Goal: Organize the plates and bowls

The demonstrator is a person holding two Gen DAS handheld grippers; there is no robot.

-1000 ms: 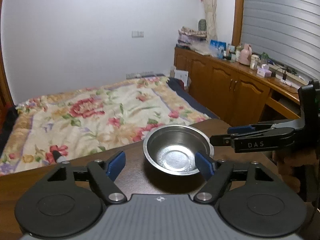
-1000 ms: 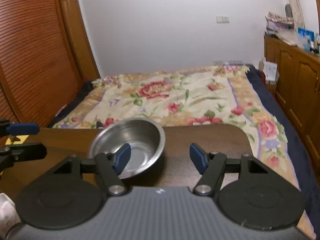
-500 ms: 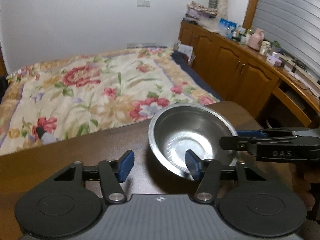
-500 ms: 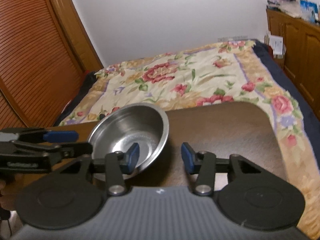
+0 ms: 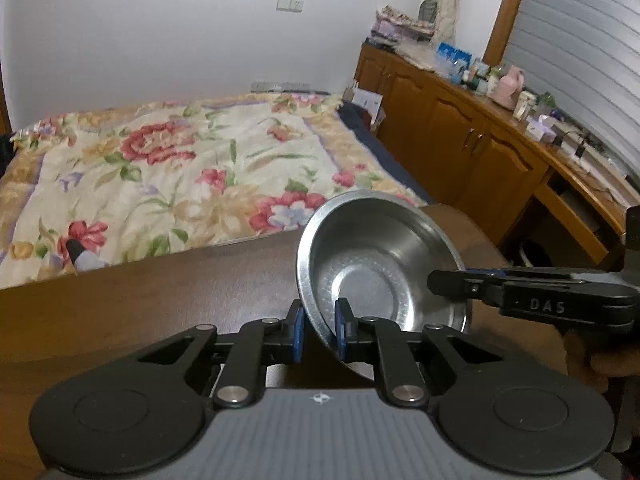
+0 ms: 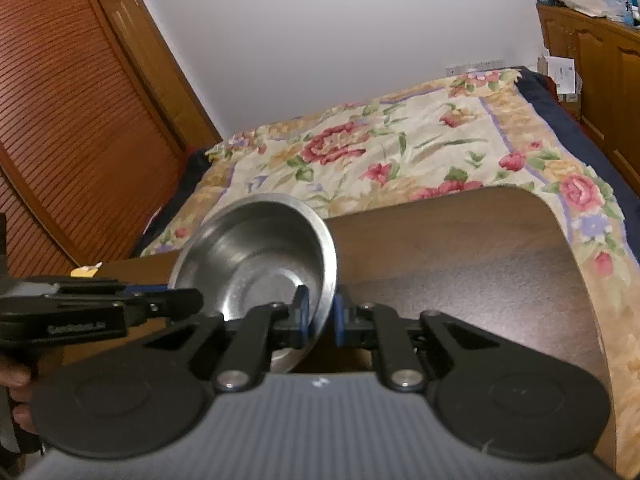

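Left tool (image 5: pixel 318 330): its two blue pads are pinched on the near left rim of the steel bowl, one pad inside the wall and one outside; seen from the side in the right wrist view (image 6: pixel 192 300), its tip reaches the bowl's left rim.
Right tool (image 6: pixel 320 320): pressed onto the bowl's right rim, one blue pad inside the wall and one outside; in the left wrist view (image 5: pixel 434 280) it comes in from the right, marked DAS, with its tip at the bowl's right rim.
Bed (image 5: pixel 168 168): lies beyond the far edge of the surface, covered by a cream quilt with red flowers and a dark blue border on its right side.
Surface (image 5: pixel 140 304): dark brown wood with a rounded far right corner (image 6: pixel 532 200); it carries the scene in front of the bed.
Cabinets (image 5: pixel 460 136): a brown wooden run along the right wall, its top crowded with small items too small to name.
Louvred door (image 6: pixel 60 120): reddish wood, standing left of the bed.
Steel bowl (image 5: pixel 380 272): held between both tools near the far right part of the surface, tilted with its opening facing the left camera; in the right wrist view (image 6: pixel 260 248) its far rim overlaps the far edge of the surface. Whether its base touches the wood cannot be told.
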